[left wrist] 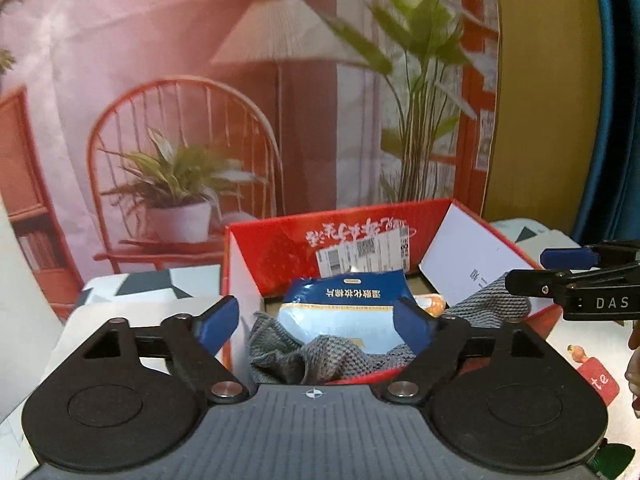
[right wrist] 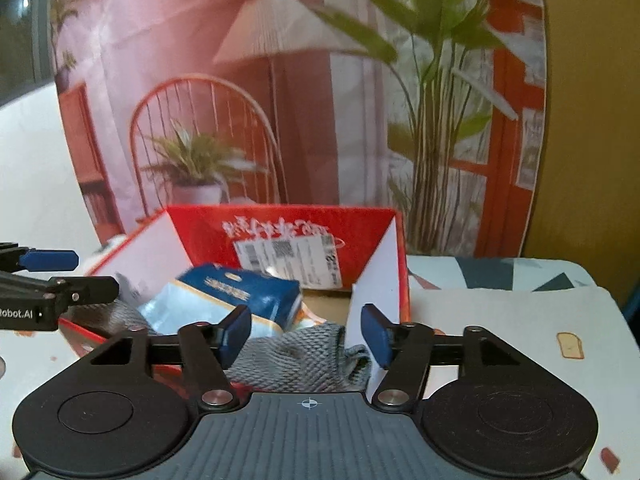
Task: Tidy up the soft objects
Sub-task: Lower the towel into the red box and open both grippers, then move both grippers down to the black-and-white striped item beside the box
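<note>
Both the left gripper point(left wrist: 316, 316) and right gripper point(right wrist: 306, 334) stand wide and empty; the grey knitted cloth point(left wrist: 320, 354) and blue cotton-pad pack point(left wrist: 344, 312) lie inside the red box point(left wrist: 276, 252). This placing looks finished, so next comes fetching another soft item.

A red cardboard box point(left wrist: 280, 256) stands open, its white-lined flaps raised. Inside it a crumpled grey knitted cloth point(left wrist: 288, 350) lies along the box's near side, one end draped over the near rim. A blue and white soft packet point(left wrist: 340, 312) with printed characters rests tilted on the cloth, leaning towards the box's back wall.
</note>
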Demonstrator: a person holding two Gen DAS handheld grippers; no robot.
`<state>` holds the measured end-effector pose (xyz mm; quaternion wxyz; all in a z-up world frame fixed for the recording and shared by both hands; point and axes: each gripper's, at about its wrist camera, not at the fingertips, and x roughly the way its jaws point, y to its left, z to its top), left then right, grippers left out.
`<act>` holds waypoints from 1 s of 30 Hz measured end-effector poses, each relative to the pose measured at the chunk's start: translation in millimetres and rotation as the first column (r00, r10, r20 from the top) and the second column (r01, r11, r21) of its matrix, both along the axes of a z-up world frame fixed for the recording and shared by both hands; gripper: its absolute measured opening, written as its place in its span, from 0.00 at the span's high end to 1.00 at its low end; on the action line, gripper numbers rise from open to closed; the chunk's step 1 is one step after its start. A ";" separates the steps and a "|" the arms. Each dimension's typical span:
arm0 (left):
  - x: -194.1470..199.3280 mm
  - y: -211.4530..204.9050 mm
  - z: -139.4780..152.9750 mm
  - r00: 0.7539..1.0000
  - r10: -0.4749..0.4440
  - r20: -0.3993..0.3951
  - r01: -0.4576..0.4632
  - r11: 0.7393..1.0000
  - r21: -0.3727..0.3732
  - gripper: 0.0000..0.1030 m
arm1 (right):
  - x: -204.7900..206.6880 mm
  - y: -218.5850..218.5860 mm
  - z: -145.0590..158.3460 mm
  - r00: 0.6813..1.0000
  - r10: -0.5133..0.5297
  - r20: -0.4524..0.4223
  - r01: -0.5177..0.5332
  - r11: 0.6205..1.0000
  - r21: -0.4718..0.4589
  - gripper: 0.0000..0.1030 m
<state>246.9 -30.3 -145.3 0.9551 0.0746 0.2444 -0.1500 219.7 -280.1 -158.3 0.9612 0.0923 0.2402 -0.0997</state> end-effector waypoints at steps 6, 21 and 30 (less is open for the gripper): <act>-46.1 11.6 -5.5 0.999 0.027 0.031 -0.026 0.999 -0.045 0.15 | -38.6 22.9 2.0 0.996 0.048 0.076 -0.045 0.998 -0.045 0.32; -94.6 15.4 -81.4 0.982 0.005 -0.190 -0.033 0.989 -0.143 0.37 | -111.7 62.4 -60.5 0.998 0.020 0.058 -0.024 0.997 0.068 0.34; -88.2 20.3 -111.2 0.962 0.007 -0.274 -0.056 0.983 -0.173 0.51 | -131.1 65.1 -94.4 1.000 -0.004 -0.004 0.004 0.992 0.126 0.34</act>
